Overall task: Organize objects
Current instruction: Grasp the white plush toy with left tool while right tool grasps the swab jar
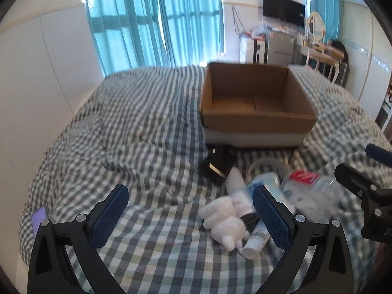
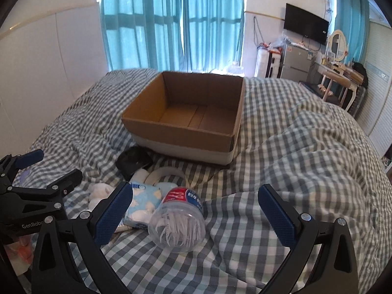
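Note:
An empty cardboard box [image 1: 257, 120] [image 2: 181, 132] stands on the checked bed. In front of it lies a small pile: a black pouch [image 1: 218, 165] [image 2: 133, 161], a white plush toy [image 1: 224, 218] [image 2: 99, 192], a white tube [image 1: 254, 238], a blue tissue pack [image 2: 144, 203] [image 1: 267, 181], a white band [image 2: 166, 172] and a clear plastic jar [image 2: 177, 223] [image 1: 311, 193] with a red label, lying on its side. My left gripper [image 1: 189, 214] is open and empty, left of the toy. My right gripper [image 2: 196, 215] is open around the jar without touching it.
The checked quilt [image 2: 294, 159] is rumpled, with folds to the right. A phone [image 1: 39, 216] lies at the bed's left edge. A padded white headboard [image 1: 36, 73] runs along the left. Curtains, a fridge and a dressing table stand beyond the bed.

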A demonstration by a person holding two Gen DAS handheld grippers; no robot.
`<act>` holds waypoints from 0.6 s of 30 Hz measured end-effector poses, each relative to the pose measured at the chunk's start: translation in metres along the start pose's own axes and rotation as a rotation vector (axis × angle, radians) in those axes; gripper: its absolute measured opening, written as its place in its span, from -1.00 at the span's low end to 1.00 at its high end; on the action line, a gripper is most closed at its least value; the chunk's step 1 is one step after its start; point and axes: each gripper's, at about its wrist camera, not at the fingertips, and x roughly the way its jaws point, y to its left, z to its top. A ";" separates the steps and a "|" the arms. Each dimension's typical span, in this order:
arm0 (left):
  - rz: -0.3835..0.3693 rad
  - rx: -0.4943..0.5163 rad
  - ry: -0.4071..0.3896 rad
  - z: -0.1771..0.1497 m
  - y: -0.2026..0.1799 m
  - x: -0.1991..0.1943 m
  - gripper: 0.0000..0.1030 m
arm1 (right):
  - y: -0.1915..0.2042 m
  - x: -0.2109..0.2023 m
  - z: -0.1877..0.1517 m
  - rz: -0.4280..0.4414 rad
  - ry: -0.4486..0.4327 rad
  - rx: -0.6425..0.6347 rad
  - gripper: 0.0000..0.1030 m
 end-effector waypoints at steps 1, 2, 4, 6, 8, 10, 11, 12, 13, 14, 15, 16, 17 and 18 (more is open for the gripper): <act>0.004 0.005 0.020 -0.002 -0.001 0.007 1.00 | 0.001 0.007 -0.002 0.008 0.024 -0.001 0.99; 0.008 0.009 0.044 -0.004 -0.001 0.015 1.00 | 0.001 0.013 -0.003 0.013 0.042 -0.001 0.99; -0.001 0.006 0.090 -0.010 -0.001 0.030 1.00 | 0.002 0.026 -0.006 0.020 0.082 -0.001 0.99; -0.021 0.002 0.124 -0.014 -0.002 0.042 1.00 | 0.002 0.037 -0.008 0.026 0.121 0.001 0.98; -0.029 0.012 0.148 -0.016 -0.004 0.051 0.97 | 0.003 0.048 -0.011 0.027 0.149 0.003 0.96; -0.046 0.020 0.168 -0.018 -0.006 0.059 0.88 | 0.005 0.056 -0.012 0.035 0.174 0.001 0.87; -0.055 0.016 0.173 -0.018 -0.006 0.060 0.79 | 0.006 0.060 -0.013 0.042 0.187 -0.001 0.79; -0.067 0.003 0.178 -0.017 -0.004 0.062 0.70 | 0.007 0.064 -0.014 0.047 0.198 -0.004 0.72; -0.080 -0.001 0.182 -0.018 -0.005 0.065 0.66 | 0.008 0.067 -0.015 0.051 0.210 -0.009 0.69; -0.097 -0.003 0.189 -0.018 -0.005 0.067 0.60 | 0.009 0.071 -0.016 0.051 0.223 -0.014 0.62; -0.114 -0.003 0.197 -0.018 -0.006 0.070 0.52 | 0.011 0.074 -0.017 0.051 0.233 -0.019 0.53; -0.130 0.000 0.204 -0.018 -0.007 0.072 0.47 | 0.012 0.077 -0.018 0.051 0.245 -0.024 0.49; -0.156 0.010 0.216 -0.019 -0.009 0.074 0.41 | 0.013 0.079 -0.019 0.052 0.255 -0.027 0.39; -0.170 0.018 0.226 -0.020 -0.011 0.076 0.38 | 0.014 0.081 -0.020 0.052 0.264 -0.030 0.30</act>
